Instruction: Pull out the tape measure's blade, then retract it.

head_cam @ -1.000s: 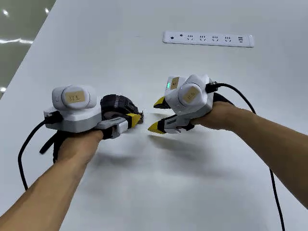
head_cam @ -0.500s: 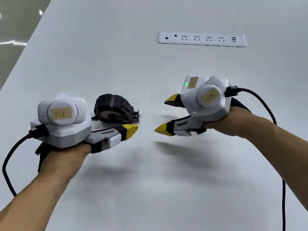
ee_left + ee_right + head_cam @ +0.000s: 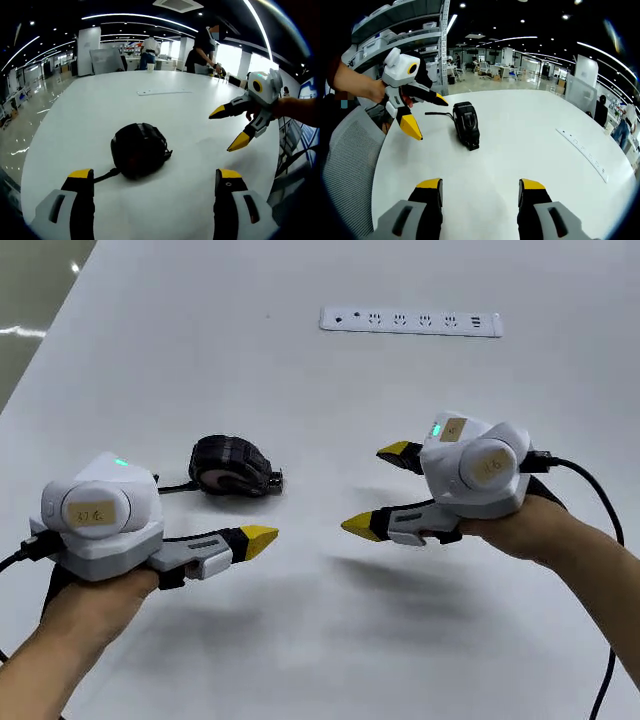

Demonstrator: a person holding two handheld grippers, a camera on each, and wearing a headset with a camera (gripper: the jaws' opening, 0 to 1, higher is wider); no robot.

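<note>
1. A black tape measure lies on a white table, apart from both grippers. It sits between them, nearer the left one.
2. The end hook of the tape measure's blade sits at the mouth of the case, on the side toward the right gripper. A thin black strap trails from the opposite side.
3. In the left gripper view, the tape measure lies just ahead of that gripper's jaws, roughly centred between them. In the right gripper view it lies further off on the table, to the left of centre.
4. The left gripper, held in the person's left hand, hovers near the tape measure without touching it. Its yellow-tipped jaws are spread wide in its own view and grasp nothing.
5. The right gripper, held in the right hand, is well to the right of the tape measure. Its jaws are also released and spread apart, with nothing between them.
6. The two grippers point their tips toward each other across a bare stretch of table.
7. A white power strip lies flat near the far edge of the table, well beyond everything else.
8. A black cable runs back from the right gripper.
</note>
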